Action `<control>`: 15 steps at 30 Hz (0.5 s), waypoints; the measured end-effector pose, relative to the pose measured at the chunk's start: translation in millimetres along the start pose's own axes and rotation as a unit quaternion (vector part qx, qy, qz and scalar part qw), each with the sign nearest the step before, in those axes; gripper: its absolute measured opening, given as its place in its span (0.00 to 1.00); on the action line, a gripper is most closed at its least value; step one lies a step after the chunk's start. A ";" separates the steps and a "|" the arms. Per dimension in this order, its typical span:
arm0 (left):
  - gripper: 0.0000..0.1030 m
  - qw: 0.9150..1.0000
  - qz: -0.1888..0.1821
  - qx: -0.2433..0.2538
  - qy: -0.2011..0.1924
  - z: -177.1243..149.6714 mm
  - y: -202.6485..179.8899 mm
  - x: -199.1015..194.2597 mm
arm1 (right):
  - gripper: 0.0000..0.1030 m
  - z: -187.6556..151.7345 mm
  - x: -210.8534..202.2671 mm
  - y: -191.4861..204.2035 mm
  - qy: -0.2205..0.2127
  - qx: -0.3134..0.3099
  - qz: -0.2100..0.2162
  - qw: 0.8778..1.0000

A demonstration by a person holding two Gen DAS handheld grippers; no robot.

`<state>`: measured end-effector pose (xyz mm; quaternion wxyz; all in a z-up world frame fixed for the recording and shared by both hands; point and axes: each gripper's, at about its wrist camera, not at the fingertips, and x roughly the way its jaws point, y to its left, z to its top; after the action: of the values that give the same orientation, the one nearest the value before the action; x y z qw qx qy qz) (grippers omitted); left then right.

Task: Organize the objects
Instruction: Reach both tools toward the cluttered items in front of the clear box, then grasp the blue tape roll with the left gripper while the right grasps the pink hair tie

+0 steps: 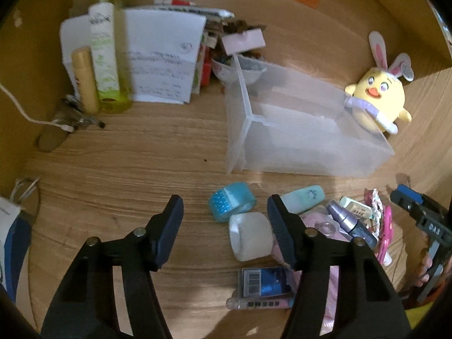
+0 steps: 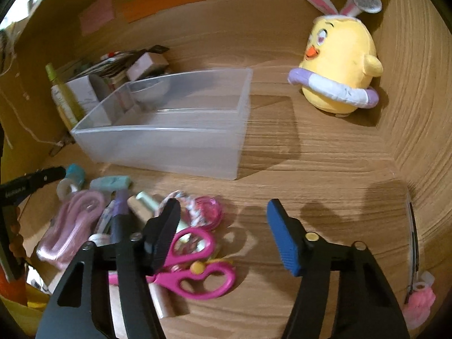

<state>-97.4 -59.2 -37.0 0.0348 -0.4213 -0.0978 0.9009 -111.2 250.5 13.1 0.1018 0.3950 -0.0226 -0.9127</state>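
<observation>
The left tool (image 1: 224, 228) is spread wide and holds nothing, low in the middle of the left picture above the wooden table (image 1: 127, 158). The right tool (image 2: 223, 231) is spread wide too, with nothing between its fingers. A clear plastic box (image 2: 169, 147) sits in the middle of the right picture and looks like it has nothing in it, so the little things probably go there. They lie in a pile just in front of the box, at the lower left of the right picture. The pink scissors (image 2: 197, 271) are partly under the right tool's left finger. They look hard, thin and a bit slippery, so the best place to pinch may be across the two handle rings. The white tape roll (image 1: 251, 236) and the blue tape roll (image 1: 231, 202) sit in the lower middle of the left picture. They look light and stiff and could roll, so squeeze the flat sides. A yellow chick toy (image 2: 339, 65), soft and squishy, stands at the upper right, well apart from the pile.
</observation>
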 end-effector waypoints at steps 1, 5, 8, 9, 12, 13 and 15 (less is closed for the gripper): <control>0.60 1.000 -0.001 0.002 0.006 1.4 -0.8 4.0 | 0.53 1.2 2.8 -2.8 0.005 0.004 0.002 1.000; 0.60 1.000 -0.004 0.009 0.021 4.1 -6.1 16.3 | 0.50 1.8 16.4 -10.4 0.035 0.018 0.023 0.999; 0.60 0.999 -0.003 0.012 0.034 5.1 -9.1 25.2 | 0.49 -0.8 23.2 -7.9 0.049 0.015 0.033 0.998; 0.60 0.999 -0.002 0.012 0.038 5.4 -9.8 27.9 | 0.49 -1.4 24.7 -6.8 0.051 0.011 0.035 0.998; 0.58 0.999 -0.002 0.006 0.045 7.1 -8.3 34.9 | 0.49 -1.8 29.5 0.0 0.057 0.000 0.038 0.998; 0.56 0.999 0.002 0.006 0.041 7.9 -8.0 34.5 | 0.49 -1.7 30.9 1.9 0.060 -0.002 0.040 0.997; 0.46 0.999 0.004 0.006 0.039 8.4 -7.0 35.7 | 0.49 -2.5 32.3 5.0 0.061 -0.007 0.043 0.997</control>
<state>-126.9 -48.4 -57.2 0.0376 -0.4565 -0.0893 0.8845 -130.0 239.2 -11.2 0.1450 0.4480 -0.0266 -0.8818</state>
